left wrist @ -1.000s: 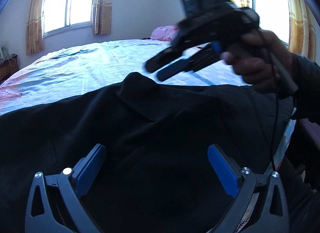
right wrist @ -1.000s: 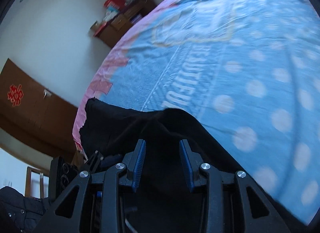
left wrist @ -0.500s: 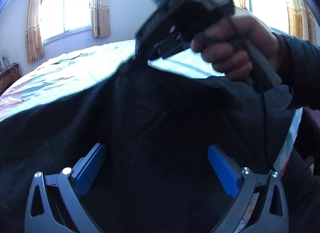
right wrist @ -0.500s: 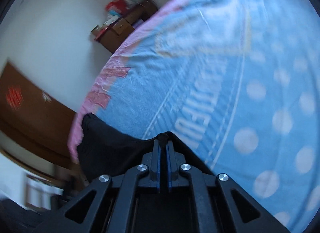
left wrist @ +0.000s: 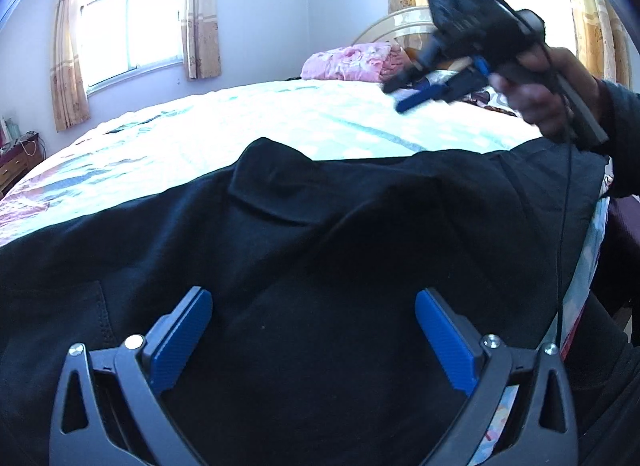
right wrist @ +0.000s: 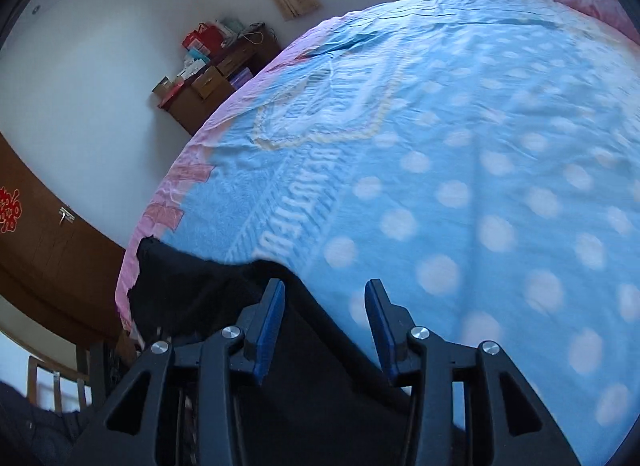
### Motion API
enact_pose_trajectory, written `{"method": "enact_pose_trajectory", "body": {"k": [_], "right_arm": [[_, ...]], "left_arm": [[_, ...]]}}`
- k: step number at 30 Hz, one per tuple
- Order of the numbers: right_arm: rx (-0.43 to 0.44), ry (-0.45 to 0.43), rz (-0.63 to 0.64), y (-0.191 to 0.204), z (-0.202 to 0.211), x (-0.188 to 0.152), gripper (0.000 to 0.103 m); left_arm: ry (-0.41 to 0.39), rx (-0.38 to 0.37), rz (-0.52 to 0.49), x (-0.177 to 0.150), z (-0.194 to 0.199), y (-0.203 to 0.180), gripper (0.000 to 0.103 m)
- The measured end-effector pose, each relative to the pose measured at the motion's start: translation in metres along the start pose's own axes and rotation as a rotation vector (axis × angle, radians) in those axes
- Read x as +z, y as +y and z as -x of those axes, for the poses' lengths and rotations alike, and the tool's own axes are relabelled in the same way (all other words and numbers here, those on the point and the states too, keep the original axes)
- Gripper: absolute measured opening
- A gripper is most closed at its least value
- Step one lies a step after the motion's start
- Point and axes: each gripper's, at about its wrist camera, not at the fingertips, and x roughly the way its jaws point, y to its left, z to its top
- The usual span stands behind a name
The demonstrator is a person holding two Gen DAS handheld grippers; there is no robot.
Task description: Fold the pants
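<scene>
Pants [left wrist: 280,266], one black pair, lying on blue dotted bed [right wrist: 480,145]; two curtained windows [left wrist: 128,25]. Left tool [left wrist: 314,330] gaping wide, gripping nothing; right tool [right wrist: 324,322] opening, empty.

The pinched-up peak of the black pants [left wrist: 320,266] has been let go and now lies slumped back on the bed. The right gripper [left wrist: 430,89] has been lifted clear, its jaws opening with nothing between them.
</scene>
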Motion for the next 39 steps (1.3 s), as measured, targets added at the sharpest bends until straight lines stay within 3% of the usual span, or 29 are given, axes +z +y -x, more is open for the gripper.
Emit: {"method": "enact_pose_trajectory", "body": {"k": [4, 8, 11, 16, 18, 22, 23, 25, 32, 39], "right_arm": [[-0.054, 0.086, 0.076, 0.002, -0.015, -0.023, 0.043], [-0.071, 0.164, 0.133, 0.009, -0.038, -0.036, 0.032], [-0.05, 0.147, 0.143, 0.008, -0.029, -0.038, 0.023], [-0.085, 0.052, 0.204, 0.02, -0.016, -0.038, 0.023], [-0.048, 0.076, 0.197, 0.024, -0.023, -0.036, 0.023], [-0.123, 0.158, 0.22, 0.027, -0.051, -0.037, 0.023], [-0.122, 0.156, 0.227, 0.028, -0.052, -0.036, 0.02], [-0.142, 0.162, 0.233, 0.032, -0.049, -0.032, 0.001], [-0.131, 0.093, 0.2, 0.029, -0.033, -0.027, 0.001], [-0.228, 0.115, 0.207, 0.027, -0.049, -0.023, 0.001]], "left_arm": [[0.005, 0.015, -0.013, -0.001, -0.003, 0.002, 0.103], [0.002, 0.014, -0.013, -0.003, -0.002, -0.004, 0.103], [0.002, 0.029, -0.021, -0.004, -0.003, -0.008, 0.103], [0.004, 0.041, -0.03, -0.006, -0.002, -0.011, 0.103], [0.004, 0.041, -0.03, -0.005, -0.003, -0.011, 0.103], [0.003, 0.041, -0.029, -0.005, -0.002, -0.01, 0.103], [0.003, 0.042, -0.029, -0.005, -0.002, -0.01, 0.103], [0.001, 0.042, -0.029, -0.004, -0.001, -0.01, 0.103], [-0.004, 0.041, -0.028, -0.008, 0.004, -0.009, 0.103], [0.002, 0.053, -0.036, -0.008, 0.004, -0.01, 0.103]]}}
